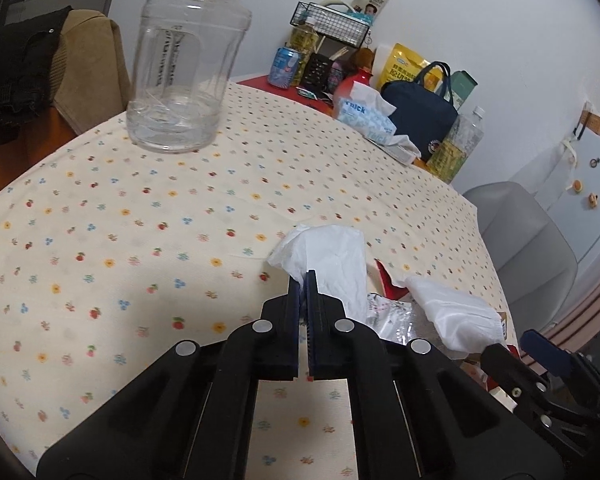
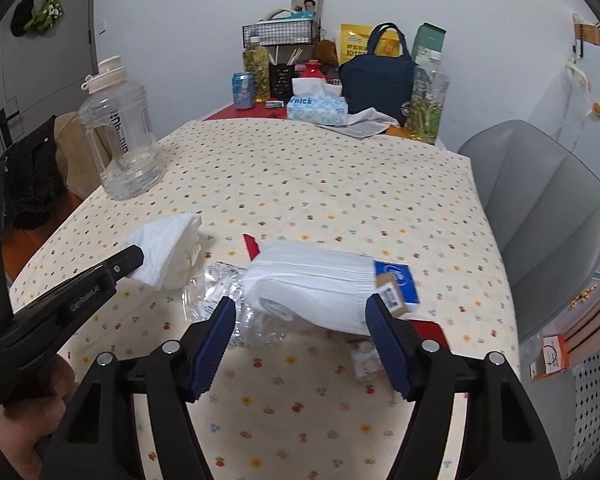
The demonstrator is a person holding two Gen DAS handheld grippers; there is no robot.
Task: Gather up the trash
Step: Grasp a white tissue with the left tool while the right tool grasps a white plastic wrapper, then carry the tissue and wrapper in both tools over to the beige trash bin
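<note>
Black gripper [image 2: 300,344] frames, navy ribbed pads [image 2: 214,346], silver rivets [image 2: 171,347], white lettering

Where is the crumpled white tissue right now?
The crumpled white tissue lies near the tablecloth's front edge, pinched at its near end by the left gripper, just left of the folded white socks.

Clear jug [image 1: 188,76], tissue box [image 2: 318,110], navy bag [image 2: 376,76]

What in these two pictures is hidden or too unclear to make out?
- Red scrap: right wrist view, mostly hidden behind the white folded bundle.
- Small white bits: right wrist view, too small, partly behind a gripper finger.
- Large clear jug: left wrist view, lid cut off by the top edge.
</note>
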